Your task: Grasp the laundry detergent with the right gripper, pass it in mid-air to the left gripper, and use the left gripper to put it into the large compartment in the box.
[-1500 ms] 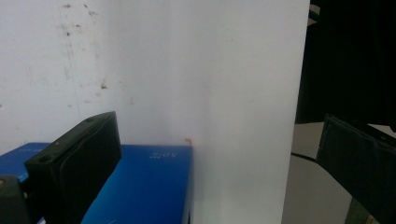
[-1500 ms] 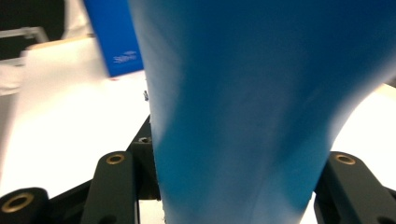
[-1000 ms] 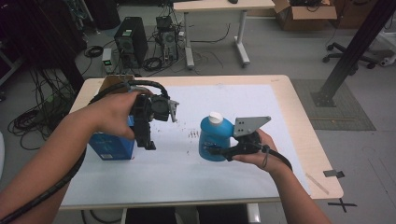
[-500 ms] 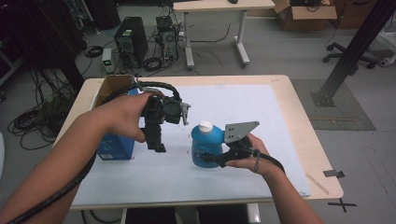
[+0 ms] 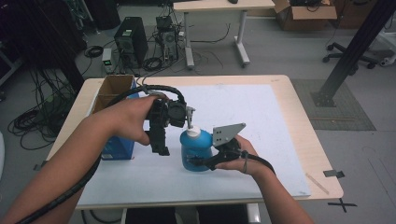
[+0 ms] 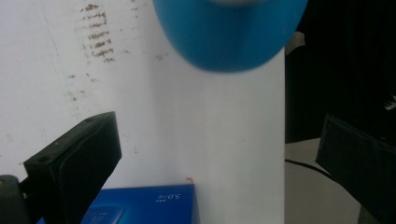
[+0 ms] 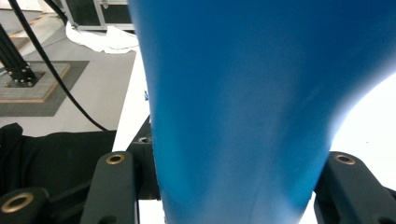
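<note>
1. The right gripper (image 5: 198, 162) is clamped on the blue bottle (image 5: 196, 150); in the right gripper view its two black jaws press against either side of the bottle's (image 7: 243, 112) body, low down near its base.
2. The right hand (image 5: 236, 156) holds this gripper roughly level, pointing toward the left side of the table, with the grey three-cornered plate (image 5: 227, 134) standing up on top of it.
3. The bottle stands upright near the middle of the white mat (image 5: 243, 107), its long axis vertical and its white cap (image 5: 192, 132) pointing up.
4. The left gripper (image 5: 160, 144) is released: in the left gripper view its jaws stand wide apart with nothing between them but bare mat (image 6: 196, 140).
5. The left hand (image 5: 135, 116) holds that gripper pointing downward, just beside the bottle on its left; whether it touches the bottle cannot be told. In the left gripper view the bottle's (image 6: 229, 32) rounded blue body shows at the top edge.
6. A blue box (image 5: 116, 148) sits on the mat to the left of the left gripper, and its top edge (image 6: 140, 205) shows at the bottom of the left gripper view.
7. An open cardboard box (image 5: 112, 88) stands behind the blue box, at the table's (image 5: 299, 116) far left corner.
</note>
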Demonstrator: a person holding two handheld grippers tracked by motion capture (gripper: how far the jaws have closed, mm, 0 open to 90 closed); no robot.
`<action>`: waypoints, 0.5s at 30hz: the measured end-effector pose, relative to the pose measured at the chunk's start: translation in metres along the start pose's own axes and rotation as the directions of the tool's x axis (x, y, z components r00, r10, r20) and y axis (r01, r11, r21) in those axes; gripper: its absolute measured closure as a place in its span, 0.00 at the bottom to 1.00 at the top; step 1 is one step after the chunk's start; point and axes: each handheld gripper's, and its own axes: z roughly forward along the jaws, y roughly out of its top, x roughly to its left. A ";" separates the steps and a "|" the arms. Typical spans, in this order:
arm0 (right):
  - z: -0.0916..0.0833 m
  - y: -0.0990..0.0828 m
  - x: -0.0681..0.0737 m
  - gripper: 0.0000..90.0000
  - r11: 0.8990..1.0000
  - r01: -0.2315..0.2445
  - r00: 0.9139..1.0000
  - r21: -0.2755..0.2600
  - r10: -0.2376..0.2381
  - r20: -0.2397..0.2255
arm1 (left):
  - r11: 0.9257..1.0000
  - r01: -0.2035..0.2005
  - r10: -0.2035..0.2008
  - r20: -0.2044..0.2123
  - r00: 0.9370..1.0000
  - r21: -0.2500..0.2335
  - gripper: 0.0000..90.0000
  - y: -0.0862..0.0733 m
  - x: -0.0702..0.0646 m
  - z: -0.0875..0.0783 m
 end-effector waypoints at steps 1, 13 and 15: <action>0.000 0.000 0.000 0.50 1.000 0.000 1.000 0.000 0.000 0.000 | 1.000 0.000 0.000 0.000 1.000 0.000 0.00 0.000 0.000 0.000; 0.024 0.007 -0.001 0.50 1.000 0.008 1.000 0.010 -0.008 -0.019 | 1.000 -0.009 0.009 0.008 1.000 -0.006 0.00 0.006 -0.001 0.003; 0.027 0.008 -0.002 0.50 1.000 0.009 1.000 0.009 -0.008 -0.024 | 1.000 -0.013 0.013 0.009 1.000 -0.005 0.00 0.008 -0.001 0.003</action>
